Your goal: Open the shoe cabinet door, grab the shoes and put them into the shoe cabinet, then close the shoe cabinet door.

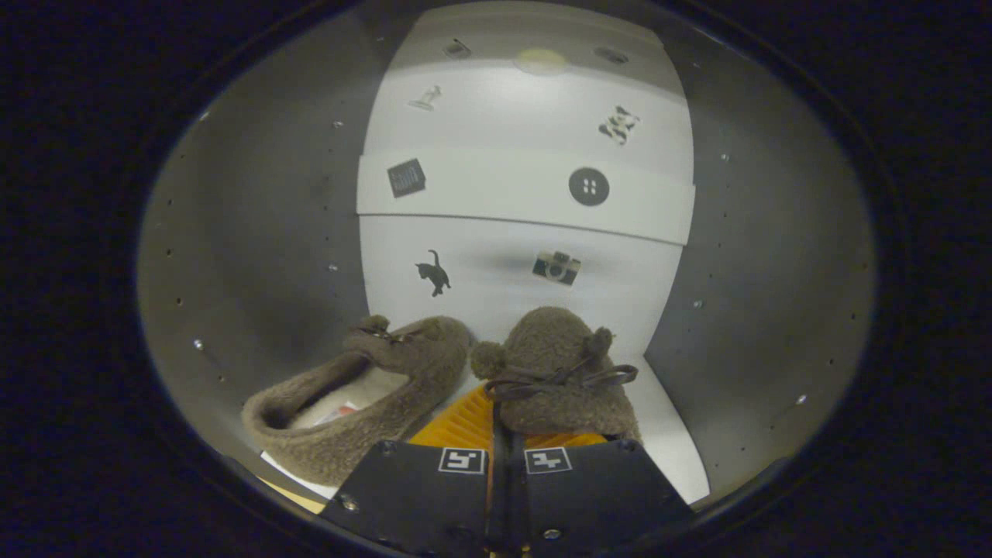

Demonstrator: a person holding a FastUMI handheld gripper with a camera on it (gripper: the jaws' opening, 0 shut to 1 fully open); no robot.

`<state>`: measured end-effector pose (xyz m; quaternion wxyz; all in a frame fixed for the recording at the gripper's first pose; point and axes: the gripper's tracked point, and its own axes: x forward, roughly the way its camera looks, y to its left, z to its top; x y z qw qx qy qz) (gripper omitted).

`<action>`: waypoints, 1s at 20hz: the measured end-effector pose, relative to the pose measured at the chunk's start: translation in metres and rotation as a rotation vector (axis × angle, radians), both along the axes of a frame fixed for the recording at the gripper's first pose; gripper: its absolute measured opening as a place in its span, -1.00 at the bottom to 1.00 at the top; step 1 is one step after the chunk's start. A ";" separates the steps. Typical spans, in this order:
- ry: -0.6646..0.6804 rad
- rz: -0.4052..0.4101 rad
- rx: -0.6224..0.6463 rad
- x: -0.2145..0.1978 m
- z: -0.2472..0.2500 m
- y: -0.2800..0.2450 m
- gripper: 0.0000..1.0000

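The gripper (pixel 508 434) reaches into the shoe cabinet, its fingers drawn nearly together with only a thin slit between them. The heel of the right-hand brown fleece slipper with a dark bow lace and pompoms (pixel 554 372) sits in that slit, so the fingers appear closed on the slipper's rear rim. The contact itself is hidden behind the finger bodies, so the grip is a judgement, not a confirmed reading.

The second brown fleece slipper with a pale lining (pixel 364 395) lies just to the left of the held one, toe toward the back wall and opening toward the gripper. It rests on the white cabinet shelf (pixel 666 434), near the shelf's front left corner, apart from the fingers. The two toes nearly meet at the shelf's rear centre.

The slippers point toe-inward because this orientation lets each one enter heel-last, gripped at the stiffest accessible edge. The held slipper stands beside its mate to form a pair and to leave the shelf's right side free.

The white back panels with small black stickers (pixel 527 186) and the grey side walls with rows of small holes (pixel 256 232) enclose the compartment.

Task stage, as judged: both slippers are inside; release of the held slipper, withdrawal and door closing remain.
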<state>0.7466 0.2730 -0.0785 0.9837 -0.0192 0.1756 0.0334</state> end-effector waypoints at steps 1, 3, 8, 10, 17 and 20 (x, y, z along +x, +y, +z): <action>0.025 -0.011 0.005 0.001 -0.005 -0.002 -0.89; 0.073 -0.031 0.031 0.006 -0.013 -0.003 -0.89; 0.153 -0.059 0.041 0.004 -0.018 -0.002 -0.47; 0.135 -0.038 0.059 -0.004 -0.012 0.001 -0.19; 0.004 -0.004 0.036 -0.070 0.027 0.008 0.73; -0.112 0.010 0.000 -0.115 0.065 0.012 0.73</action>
